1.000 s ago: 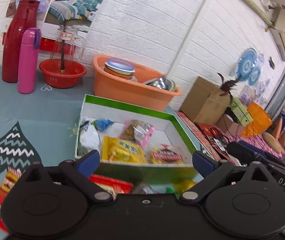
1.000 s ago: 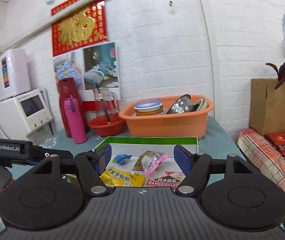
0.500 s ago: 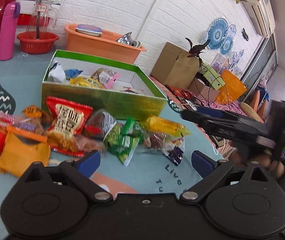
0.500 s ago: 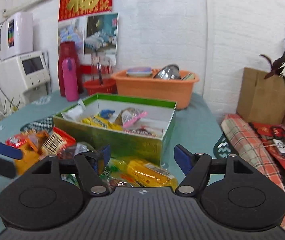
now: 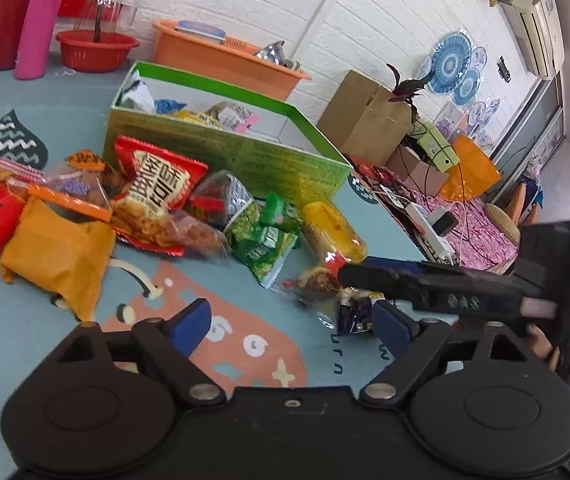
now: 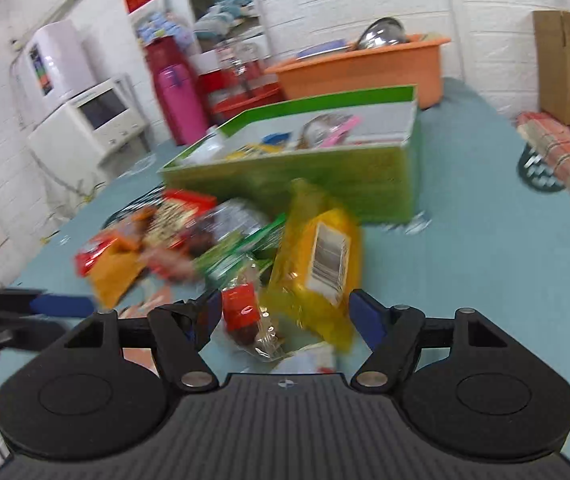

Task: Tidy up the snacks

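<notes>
Two grippers: left gripper (image 5: 287, 322) and right gripper (image 6: 283, 314), both with fingers spread apart and nothing between them.
Left gripper: hangs over bare tablecloth (image 5: 25, 336) near the pile, off to the side, likely so the other tool has room.
Right gripper: low over the near right end of the pile, its fingers either side of a small clear packet with a red label (image 6: 245, 322) and the lower edge of the yellow packet (image 6: 317, 268); placed as if to close on one of them, not touching yet as far as the blur allows.
Snacks still out: a loose heap on the cloth just in front of the green box (image 5: 245, 160), roughly ten packets; overlap and blur prevent an exact count.
Colours in heap: at least two red bags, one orange pouch (image 5: 55, 252), two green packets, one yellow packet.
Snacks already boxed: about four or five visible above the rim.
Box: one, open-topped, standing just beyond the heap so each packet has a short trip.
Far edge: one orange tub (image 5: 221, 58), one red bowl, one pink flask, one red flask.
</notes>
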Demonstrator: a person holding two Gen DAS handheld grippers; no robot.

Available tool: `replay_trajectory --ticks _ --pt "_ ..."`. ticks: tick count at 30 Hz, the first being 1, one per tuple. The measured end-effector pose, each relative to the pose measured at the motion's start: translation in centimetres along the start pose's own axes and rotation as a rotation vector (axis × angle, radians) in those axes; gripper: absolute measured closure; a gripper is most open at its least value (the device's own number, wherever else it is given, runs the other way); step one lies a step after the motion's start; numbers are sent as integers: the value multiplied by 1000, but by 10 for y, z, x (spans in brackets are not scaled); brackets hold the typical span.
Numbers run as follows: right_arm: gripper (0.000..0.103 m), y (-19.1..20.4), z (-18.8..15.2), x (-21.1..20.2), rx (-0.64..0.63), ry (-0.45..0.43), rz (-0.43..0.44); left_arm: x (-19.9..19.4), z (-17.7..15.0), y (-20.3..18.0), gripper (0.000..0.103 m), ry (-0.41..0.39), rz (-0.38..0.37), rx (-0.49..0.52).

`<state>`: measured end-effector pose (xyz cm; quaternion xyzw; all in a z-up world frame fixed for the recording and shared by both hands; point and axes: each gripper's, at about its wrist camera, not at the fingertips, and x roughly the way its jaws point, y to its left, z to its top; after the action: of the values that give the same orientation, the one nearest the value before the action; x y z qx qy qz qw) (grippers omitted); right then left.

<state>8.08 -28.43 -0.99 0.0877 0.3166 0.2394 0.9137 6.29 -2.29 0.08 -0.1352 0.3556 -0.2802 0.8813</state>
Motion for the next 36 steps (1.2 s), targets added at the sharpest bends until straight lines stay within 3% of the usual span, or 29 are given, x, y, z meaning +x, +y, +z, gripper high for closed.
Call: replay_trajectory --ticks 3,6,8,14,15,16,17,18,27,30,36 --pt "0 15 -13 -16 -63 -39 -8 7 -5 -4 0 16 -14 6" --pt "0 18 -11 -24 -126 -77 -104 15 -3 -8 0 15 -15 11" --pt "0 7 -1 -24 -99 -92 -142 23 -2 -14 0 10 -22 38" --pt "0 -14 28 8 16 -39 -64 55 4 -28 0 22 -10 109" --pt "3 -15 29 17 20 -20 -66 59 4 -29 0 25 -7 113" --pt "13 -17 28 24 23 -5 -74 61 5 -30 0 26 -1 119" --pt "33 -20 27 27 25 0 -90 64 6 -30 0 26 7 125" --pt "39 -24 25 26 31 0 -102 67 7 -30 0 27 13 128" --pt "38 -44 11 -5 38 -23 -139 90 13 -34 0 39 6 153" --pt "28 -47 13 0 43 -20 -135 92 14 -33 0 40 10 139" --pt "25 -45 16 15 33 0 -148 103 18 -33 0 76 -7 126"
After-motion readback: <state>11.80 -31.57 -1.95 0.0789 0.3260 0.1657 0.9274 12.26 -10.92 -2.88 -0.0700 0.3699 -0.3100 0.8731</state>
